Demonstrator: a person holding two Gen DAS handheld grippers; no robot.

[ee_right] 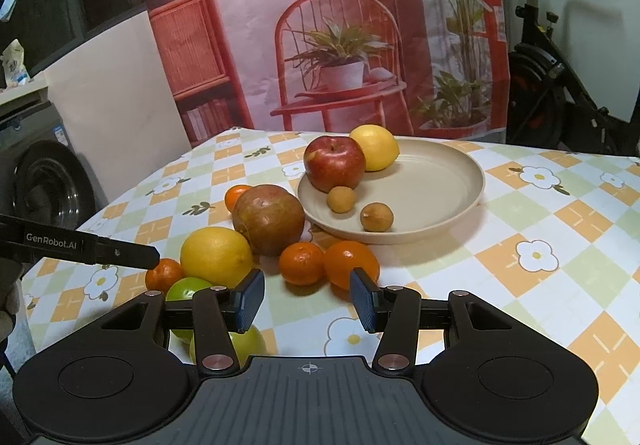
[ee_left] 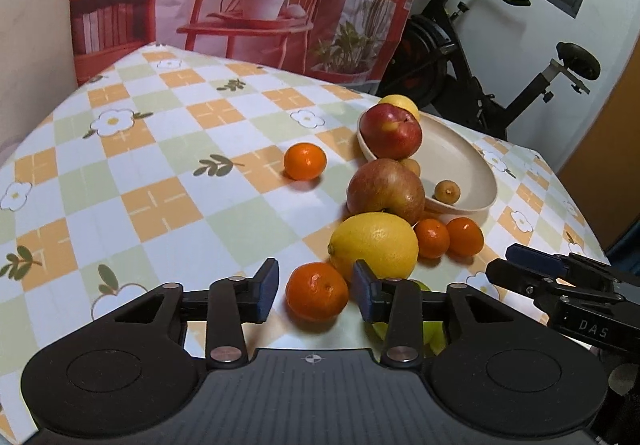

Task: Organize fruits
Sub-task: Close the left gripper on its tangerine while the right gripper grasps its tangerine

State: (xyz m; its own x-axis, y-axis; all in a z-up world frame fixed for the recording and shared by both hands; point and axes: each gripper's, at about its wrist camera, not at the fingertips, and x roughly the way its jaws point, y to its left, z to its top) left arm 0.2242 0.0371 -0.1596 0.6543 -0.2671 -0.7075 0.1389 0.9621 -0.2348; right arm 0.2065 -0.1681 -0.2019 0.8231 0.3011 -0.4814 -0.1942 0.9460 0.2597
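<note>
A mandarin (ee_left: 317, 291) lies on the tablecloth between the fingers of my left gripper (ee_left: 316, 293), with a thin gap at each pad, so the gripper is open. Just beyond it are a lemon (ee_left: 374, 243), a brownish apple (ee_left: 385, 187) and two mandarins (ee_left: 431, 239). The beige plate (ee_right: 432, 181) holds a red apple (ee_right: 334, 163), a second lemon (ee_right: 376, 147) and two small brown fruits (ee_right: 376, 217). My right gripper (ee_right: 308, 301) hovers open over bare cloth, just short of the mandarin pair (ee_right: 301, 263). Two green limes (ee_right: 188, 295) lie partly hidden under its left finger.
A lone mandarin (ee_left: 305, 161) sits apart on the checked tablecloth (ee_left: 160, 205), left of the plate. The table's right edge (ee_left: 580, 205) drops off near an exercise bike (ee_left: 480, 65). A printed backdrop (ee_right: 320, 25) hangs behind the table.
</note>
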